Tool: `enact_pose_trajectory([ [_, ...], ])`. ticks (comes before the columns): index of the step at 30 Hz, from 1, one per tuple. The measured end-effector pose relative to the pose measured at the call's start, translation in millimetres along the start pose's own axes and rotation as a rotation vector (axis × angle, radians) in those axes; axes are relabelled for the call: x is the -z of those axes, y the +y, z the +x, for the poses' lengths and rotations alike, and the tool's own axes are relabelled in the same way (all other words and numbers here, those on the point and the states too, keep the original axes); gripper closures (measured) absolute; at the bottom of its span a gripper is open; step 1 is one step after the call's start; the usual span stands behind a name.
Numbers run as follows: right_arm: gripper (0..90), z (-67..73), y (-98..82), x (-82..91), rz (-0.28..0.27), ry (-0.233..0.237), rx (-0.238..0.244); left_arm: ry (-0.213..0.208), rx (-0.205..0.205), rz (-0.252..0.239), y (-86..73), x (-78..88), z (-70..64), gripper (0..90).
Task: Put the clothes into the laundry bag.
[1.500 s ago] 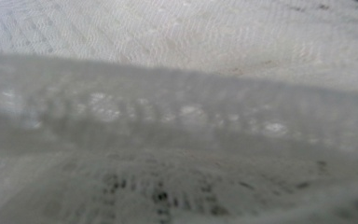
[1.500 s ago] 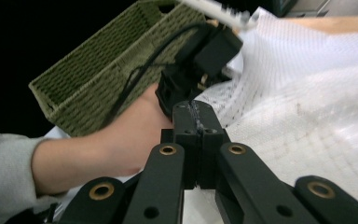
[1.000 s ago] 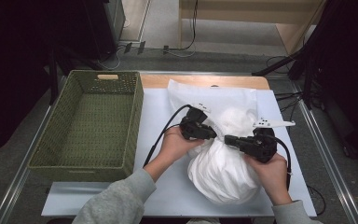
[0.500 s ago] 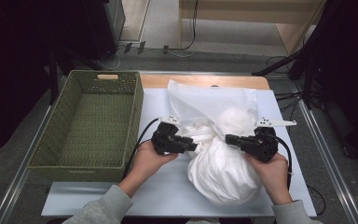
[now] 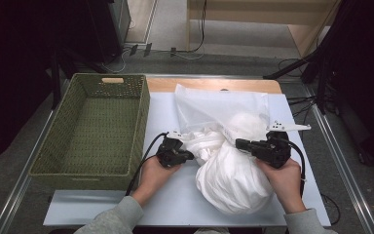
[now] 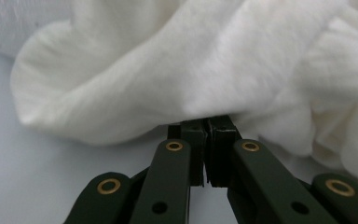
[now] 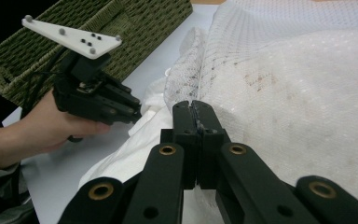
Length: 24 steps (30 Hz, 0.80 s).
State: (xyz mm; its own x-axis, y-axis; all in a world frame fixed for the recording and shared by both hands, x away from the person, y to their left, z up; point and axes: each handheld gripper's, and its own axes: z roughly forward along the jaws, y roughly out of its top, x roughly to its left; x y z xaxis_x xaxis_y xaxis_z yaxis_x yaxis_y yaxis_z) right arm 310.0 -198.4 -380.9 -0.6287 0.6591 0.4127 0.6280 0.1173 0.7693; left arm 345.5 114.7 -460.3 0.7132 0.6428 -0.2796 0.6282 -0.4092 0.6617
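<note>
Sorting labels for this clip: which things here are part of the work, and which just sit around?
In use: white cloth, mesh bag, left gripper, right gripper.
Idle: green wicker basket, cables on the floor.

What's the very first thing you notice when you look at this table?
A big white cloth bundle sits in the middle of the table, partly inside a white mesh bag. The left gripper has just closed its jaws on a fold of the cloth at the bundle's left side, and the right gripper is shut on the mesh at its right. A green woven basket stands to the left.
</note>
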Motion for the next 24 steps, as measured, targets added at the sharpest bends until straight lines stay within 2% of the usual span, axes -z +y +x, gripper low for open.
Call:
enact_pose_trajectory([
  [2,90.0,0.1,0.9,0.5,-0.004,0.001,0.000,-0.018,0.032,-0.026,3.8,-5.2,1.9,88.6],
  [3,90.0,0.1,1.3,0.5,-0.007,0.002,0.002,-0.031,0.038,-0.023,8.6,-9.1,3.0,88.6],
  [6,89.9,0.3,3.5,-0.1,-0.009,0.004,0.004,-0.046,0.005,-0.039,23.0,-16.3,-3.6,88.5],
  [7,89.9,0.5,4.0,-0.2,-0.012,0.006,0.002,-0.051,-0.008,-0.058,27.9,-17.8,-7.2,88.4],
  [14,89.9,-1.4,8.5,3.2,-0.037,0.006,-0.010,-0.133,-0.058,-0.121,56.6,-27.9,-34.9,88.8],
  [20,89.9,-3.1,11.4,7.2,-0.073,0.025,-0.037,-0.172,-0.140,-0.136,71.8,-32.9,-63.9,89.2],
  [24,90.0,-3.6,13.2,11.2,-0.109,0.044,-0.052,-0.192,-0.171,-0.137,79.7,-34.7,-77.7,89.3],
])
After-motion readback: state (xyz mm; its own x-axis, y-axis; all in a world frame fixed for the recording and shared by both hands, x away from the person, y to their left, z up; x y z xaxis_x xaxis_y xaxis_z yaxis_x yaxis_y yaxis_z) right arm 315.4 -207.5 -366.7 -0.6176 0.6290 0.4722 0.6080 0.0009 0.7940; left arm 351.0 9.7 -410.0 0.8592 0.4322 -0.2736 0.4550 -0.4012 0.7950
